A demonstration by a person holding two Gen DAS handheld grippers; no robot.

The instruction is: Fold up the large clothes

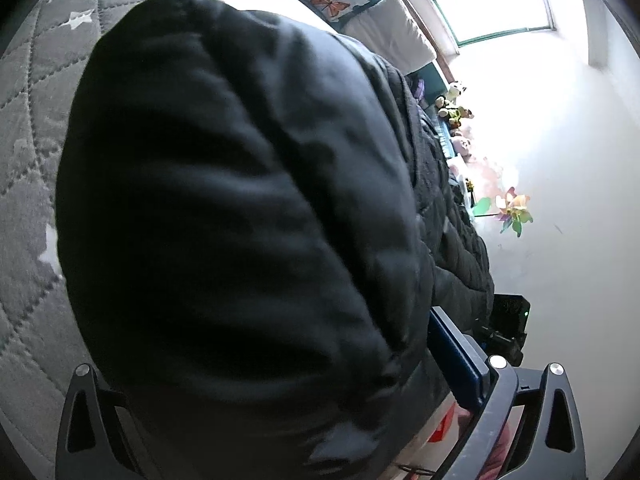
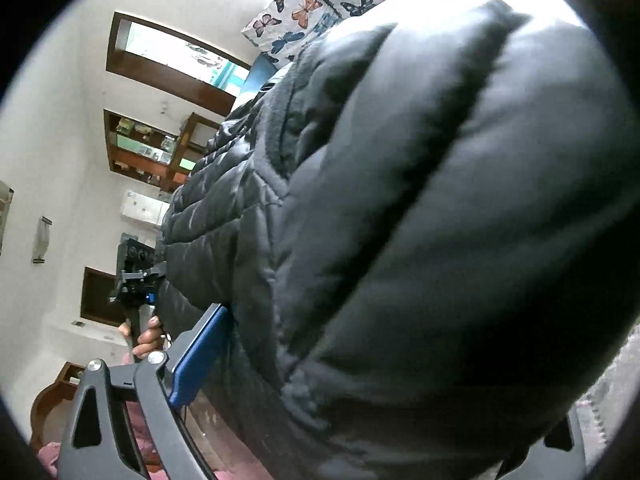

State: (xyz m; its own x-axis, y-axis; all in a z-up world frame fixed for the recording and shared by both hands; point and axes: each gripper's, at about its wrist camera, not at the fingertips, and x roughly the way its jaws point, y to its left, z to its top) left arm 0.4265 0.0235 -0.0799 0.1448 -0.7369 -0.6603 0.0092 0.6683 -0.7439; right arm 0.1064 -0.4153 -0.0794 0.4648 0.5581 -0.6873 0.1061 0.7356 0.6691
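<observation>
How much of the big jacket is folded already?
No finished fold shows yet. The black puffy jacket is bunched in both the left gripper and the right gripper, lifted above the grey star quilt. Laying it down flat and folding it all looks left to do.
</observation>
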